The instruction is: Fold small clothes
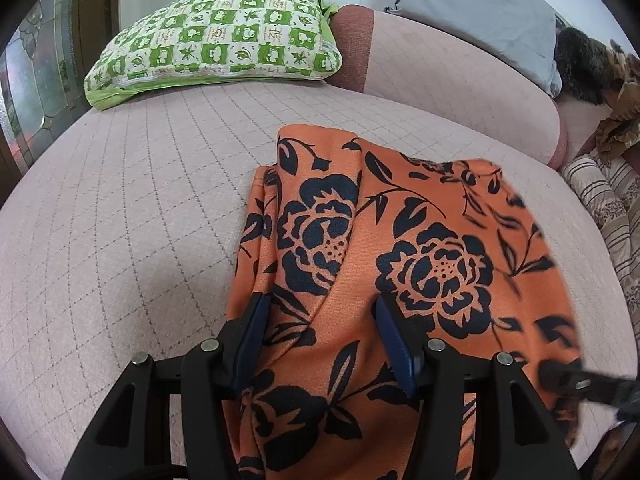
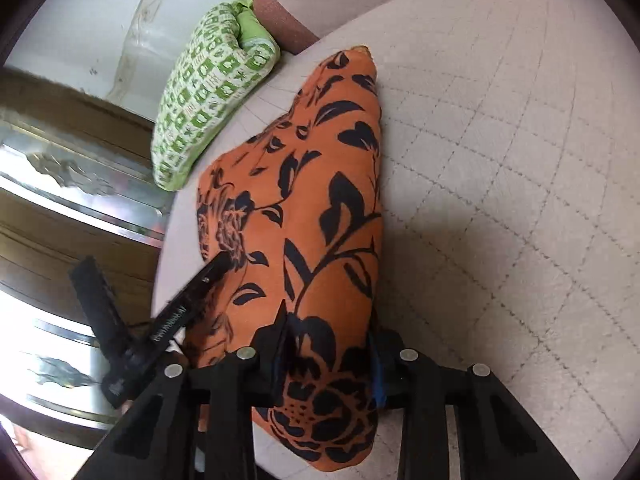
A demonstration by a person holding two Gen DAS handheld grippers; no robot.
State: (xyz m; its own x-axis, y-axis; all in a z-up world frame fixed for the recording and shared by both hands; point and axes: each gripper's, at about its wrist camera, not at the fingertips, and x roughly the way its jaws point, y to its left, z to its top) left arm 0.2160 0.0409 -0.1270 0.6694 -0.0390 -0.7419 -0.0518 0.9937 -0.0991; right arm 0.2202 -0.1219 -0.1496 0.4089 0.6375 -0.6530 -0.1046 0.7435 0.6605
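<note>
An orange garment with black flowers (image 1: 400,248) lies partly folded on the pink quilted bed (image 1: 140,200). My left gripper (image 1: 320,304) has its blue-padded fingers (image 1: 250,336) closed around a bunched fold of it at the near edge. My right gripper (image 2: 328,332) is shut on another part of the same garment (image 2: 320,184), lifting it off the bed (image 2: 500,160). The right gripper shows blurred at the left wrist view's lower right (image 1: 592,384); the left gripper shows in the right wrist view (image 2: 192,292), its tip in the cloth.
A green-and-white patterned pillow (image 1: 224,36) lies at the bed's far end, also in the right wrist view (image 2: 208,92). A grey pillow (image 1: 480,12) and a dark furry thing (image 1: 584,68) lie at far right. Striped bedding (image 1: 612,208) lies along the right. A wooden glazed cabinet (image 2: 60,200) stands beside the bed.
</note>
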